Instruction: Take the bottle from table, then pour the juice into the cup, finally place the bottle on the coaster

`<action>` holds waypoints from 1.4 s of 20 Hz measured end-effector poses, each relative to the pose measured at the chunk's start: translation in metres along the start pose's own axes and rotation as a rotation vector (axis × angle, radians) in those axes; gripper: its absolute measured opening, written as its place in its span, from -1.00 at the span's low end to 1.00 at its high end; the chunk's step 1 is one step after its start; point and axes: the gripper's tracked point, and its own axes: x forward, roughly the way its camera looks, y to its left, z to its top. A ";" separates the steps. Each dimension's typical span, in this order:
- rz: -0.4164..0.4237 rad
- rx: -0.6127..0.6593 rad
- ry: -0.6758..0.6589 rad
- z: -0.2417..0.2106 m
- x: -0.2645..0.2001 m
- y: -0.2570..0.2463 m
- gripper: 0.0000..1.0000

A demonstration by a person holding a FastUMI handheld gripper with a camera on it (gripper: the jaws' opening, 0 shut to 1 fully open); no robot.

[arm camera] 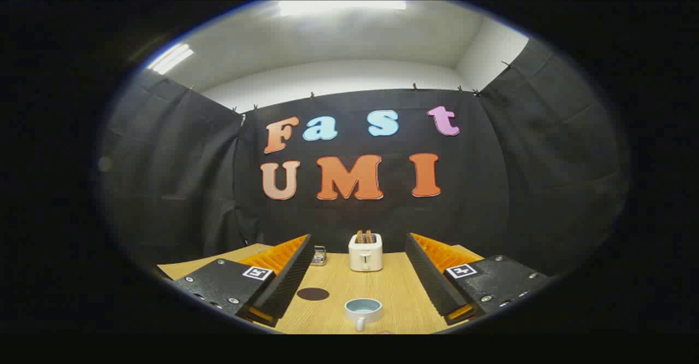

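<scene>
Jaws: gripper (357, 276) apart, clamped on nothing.
Cup (363, 310): near, between fingers; rigid, likely breakable.
Coaster (313, 293): left of cup, flat on the bench (393, 293).
Bottle grip: judged mid-body; likely slippery.

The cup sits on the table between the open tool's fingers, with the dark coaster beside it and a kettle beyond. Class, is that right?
One slip: beyond the cup stands a toaster, not a kettle. The gripper view shows it past the open tool, with the coaster on the table.

A white toaster (365, 254) with toast stands on the wooden table (401, 293)
</scene>
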 end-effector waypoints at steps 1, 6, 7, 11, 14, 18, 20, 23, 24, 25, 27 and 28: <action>0.007 -0.002 0.001 -0.001 0.002 0.001 0.98; 0.011 0.012 0.004 -0.001 0.015 0.003 0.98; 0.012 0.017 -0.001 0.000 0.018 0.005 0.98; 0.021 -0.004 -0.018 0.000 0.029 0.010 0.98; 0.026 0.010 -0.018 -0.006 0.035 0.015 0.98; 0.014 0.035 -0.002 -0.022 0.042 0.018 0.98; 0.013 0.044 0.008 -0.034 0.045 0.023 0.99; 0.025 0.039 0.047 -0.056 0.047 0.036 0.98; 0.035 0.039 0.056 -0.062 0.047 0.043 0.99; 0.047 0.038 0.061 -0.067 0.047 0.050 0.98; 0.064 0.035 0.071 -0.075 0.046 0.061 0.98; 0.077 0.037 0.071 -0.078 0.044 0.068 0.99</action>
